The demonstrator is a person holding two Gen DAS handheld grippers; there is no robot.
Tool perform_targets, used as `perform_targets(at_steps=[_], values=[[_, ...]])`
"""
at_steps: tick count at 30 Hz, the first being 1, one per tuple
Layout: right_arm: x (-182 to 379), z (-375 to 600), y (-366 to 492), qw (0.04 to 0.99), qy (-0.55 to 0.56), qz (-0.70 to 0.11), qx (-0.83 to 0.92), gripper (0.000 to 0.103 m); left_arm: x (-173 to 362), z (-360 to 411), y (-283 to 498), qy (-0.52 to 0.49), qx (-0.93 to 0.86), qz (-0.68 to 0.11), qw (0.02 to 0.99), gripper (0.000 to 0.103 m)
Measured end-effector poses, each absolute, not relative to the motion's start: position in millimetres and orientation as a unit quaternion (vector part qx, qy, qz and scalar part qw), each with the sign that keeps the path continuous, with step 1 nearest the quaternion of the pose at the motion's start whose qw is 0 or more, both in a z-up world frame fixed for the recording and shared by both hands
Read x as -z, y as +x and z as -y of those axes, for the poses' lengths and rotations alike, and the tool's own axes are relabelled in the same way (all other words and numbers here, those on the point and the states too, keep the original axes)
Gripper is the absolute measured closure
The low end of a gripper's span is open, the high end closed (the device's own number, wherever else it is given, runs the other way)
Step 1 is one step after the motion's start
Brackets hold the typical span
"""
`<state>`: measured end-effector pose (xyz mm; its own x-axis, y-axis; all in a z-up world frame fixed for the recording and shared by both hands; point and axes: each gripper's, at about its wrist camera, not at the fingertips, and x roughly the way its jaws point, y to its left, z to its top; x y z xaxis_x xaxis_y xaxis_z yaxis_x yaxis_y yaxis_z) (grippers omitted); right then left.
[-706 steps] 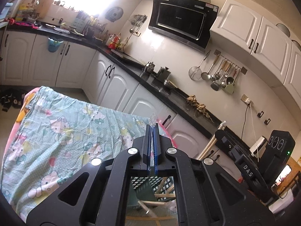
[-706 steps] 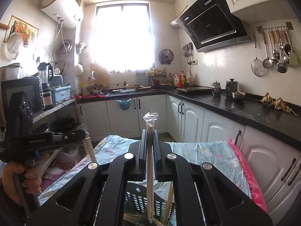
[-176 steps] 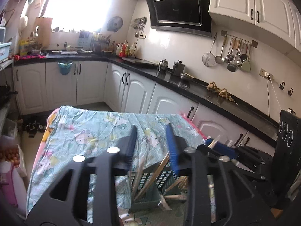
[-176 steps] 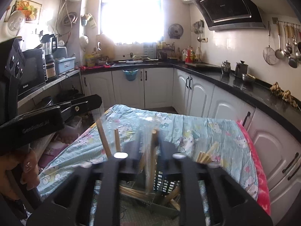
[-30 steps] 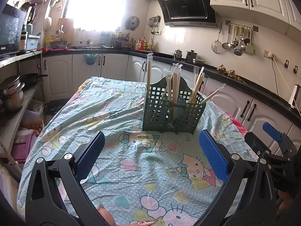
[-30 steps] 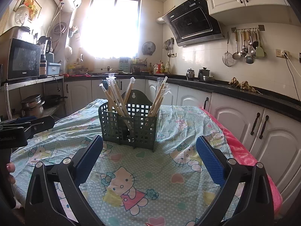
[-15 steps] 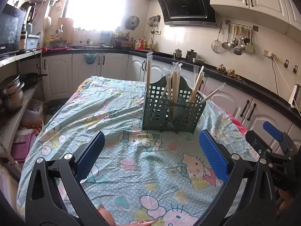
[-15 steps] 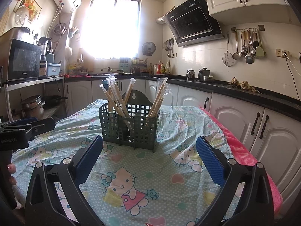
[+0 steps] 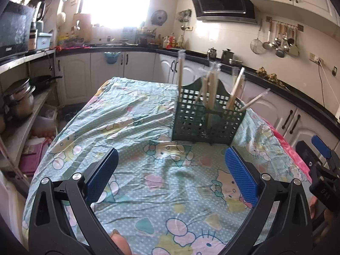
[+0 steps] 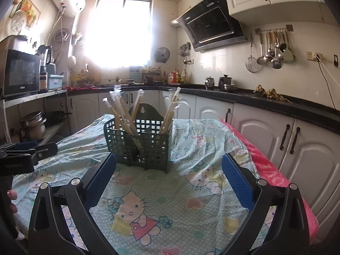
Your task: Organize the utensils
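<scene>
Left wrist view: a patterned tablecloth (image 9: 131, 114) is covering the table, a green basket (image 9: 204, 123) is standing on it holding wrapped chopsticks (image 9: 234, 89) upright. Left gripper (image 9: 170, 174) and right gripper (image 10: 169, 175) are hovering before it, fingers spread wide, holding nothing.

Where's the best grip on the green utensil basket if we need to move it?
Probably the raised arched back panel of the green basket, from above, jaws straddling its thin edge. It stands clear above the wrapped chopsticks, which lean outward over the side walls and crowd them. Both grippers are open and empty.
</scene>
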<state>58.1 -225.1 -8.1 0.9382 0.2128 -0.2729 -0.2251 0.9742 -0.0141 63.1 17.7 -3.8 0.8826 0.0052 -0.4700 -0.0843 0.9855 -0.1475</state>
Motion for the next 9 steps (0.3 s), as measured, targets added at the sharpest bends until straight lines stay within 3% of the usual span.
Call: perform_targets(at_steps=[5, 8, 9], values=[[7.8, 248.0, 91.0, 0.983, -0.007, -0.166, -0.076, 0.007, 1.2, -55.1, 89.6, -0.082, -0.067, -0.260, 0.960, 0.011], [22.1, 266.6, 152.6, 0.962, -0.012, -0.268, -0.046, 0.006, 10.9, -93.2, 126.0, -0.077, -0.115, -0.298, 0.944, 0.011], [22.1, 266.6, 152.6, 0.962, -0.012, -0.268, -0.046, 0.006, 17.5, -106.7, 140.4, -0.075, -0.136, -0.314, 0.937, 0.011]])
